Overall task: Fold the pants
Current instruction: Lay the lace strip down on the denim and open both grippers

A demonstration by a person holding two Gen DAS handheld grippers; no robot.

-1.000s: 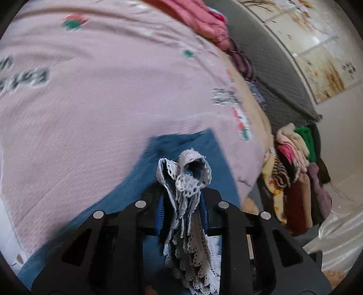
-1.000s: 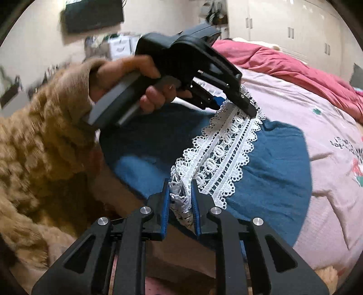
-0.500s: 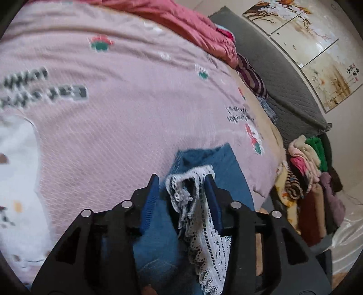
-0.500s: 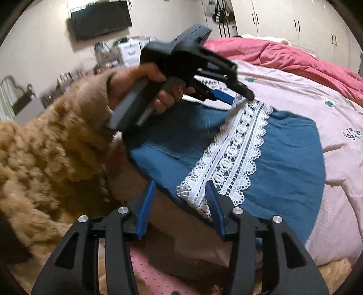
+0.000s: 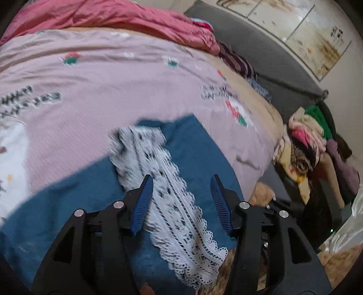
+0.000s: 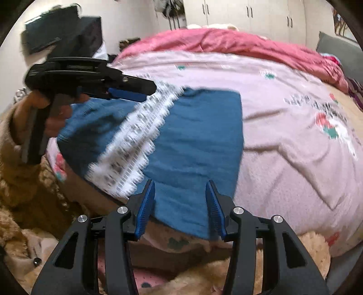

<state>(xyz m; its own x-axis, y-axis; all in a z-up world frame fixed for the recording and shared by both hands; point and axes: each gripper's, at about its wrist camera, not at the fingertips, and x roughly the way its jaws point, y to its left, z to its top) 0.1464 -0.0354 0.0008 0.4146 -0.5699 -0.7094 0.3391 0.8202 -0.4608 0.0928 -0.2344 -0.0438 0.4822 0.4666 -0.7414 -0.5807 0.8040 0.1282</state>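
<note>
Blue pants [image 5: 199,149] with a white lace band [image 5: 172,195] lie folded on the pink bedspread [image 5: 113,74]. My left gripper [image 5: 181,181] hovers over the lace with its jaws opening, the pads clear of the cloth. In the right wrist view the pants [image 6: 199,136] spread flat, the lace band [image 6: 136,140] running diagonally across them. My right gripper [image 6: 180,185] stands open above the pants' near edge with nothing held. The left gripper [image 6: 149,89] also shows there, in a hand [image 6: 56,118] above the lace's far end.
A crumpled red quilt [image 5: 113,15] lies along the far side of the bed. A grey headboard [image 5: 261,45] and a heap of clothes [image 5: 306,140] sit to the right. A fluffy tan sleeve [image 6: 22,181] fills the left of the right wrist view.
Both grippers were shut on the bunched lace hem and have let it go. The lace now lies flat on the pants. Both grippers have drawn back from it.
</note>
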